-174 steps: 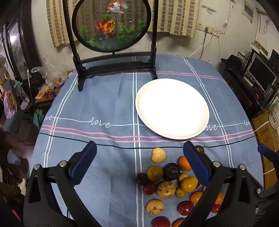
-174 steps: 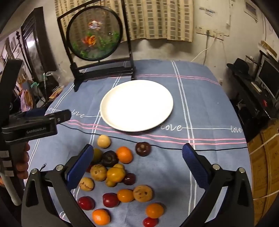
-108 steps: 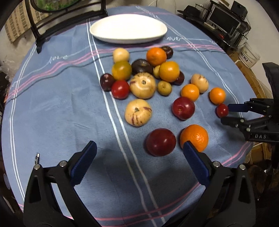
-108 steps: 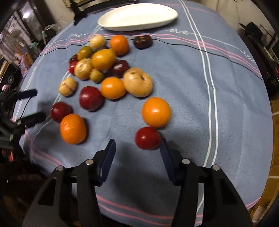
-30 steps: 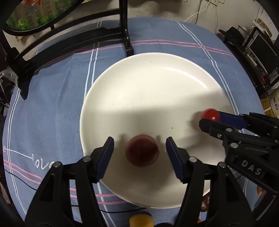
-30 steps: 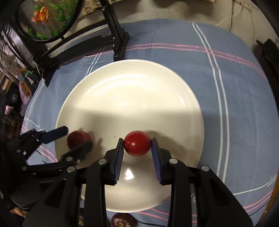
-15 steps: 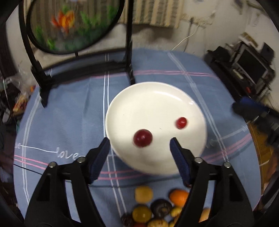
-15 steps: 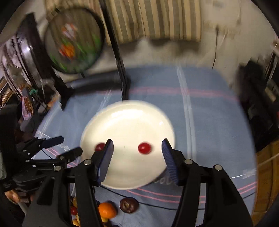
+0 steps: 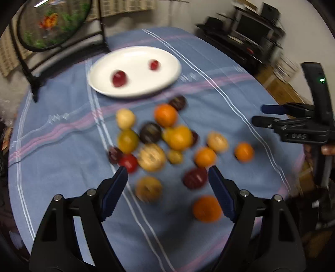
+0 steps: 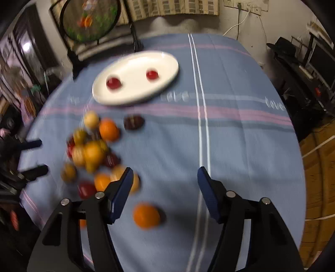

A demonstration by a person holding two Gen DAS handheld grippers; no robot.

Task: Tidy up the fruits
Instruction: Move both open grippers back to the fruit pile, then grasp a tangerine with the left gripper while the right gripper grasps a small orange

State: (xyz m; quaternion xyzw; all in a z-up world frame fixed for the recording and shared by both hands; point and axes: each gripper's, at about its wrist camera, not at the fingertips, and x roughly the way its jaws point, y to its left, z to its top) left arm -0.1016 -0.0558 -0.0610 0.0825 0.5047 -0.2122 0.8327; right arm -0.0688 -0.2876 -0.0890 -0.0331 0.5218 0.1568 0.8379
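The white plate (image 9: 167, 62) (image 10: 167, 62) lies at the far side of the blue cloth with a dark red fruit (image 9: 119, 78) (image 10: 113, 83) and a smaller red fruit (image 9: 154, 64) (image 10: 152, 75) on it. Several loose fruits, orange, yellow, red and dark, lie blurred in a heap (image 9: 163, 144) (image 10: 92, 152) nearer me. My left gripper (image 9: 167, 188) hangs above the heap's near edge, its jaws opening, nothing between them. My right gripper (image 10: 165, 188) (image 9: 266, 115) is over bare cloth right of the heap, jaws opening and empty; an orange (image 10: 146, 215) lies just below it.
A round fish picture on a black stand (image 9: 52, 23) (image 10: 92, 18) stands behind the plate. The table edge drops off at the right to a wooden floor (image 10: 314, 167) and dark electronics (image 9: 251, 31). A hand (image 9: 327, 149) holds the right tool.
Both grippers let go of their red fruits on the plate, opened wider and drew back toward the near side, so the fruit heap now fills the view.
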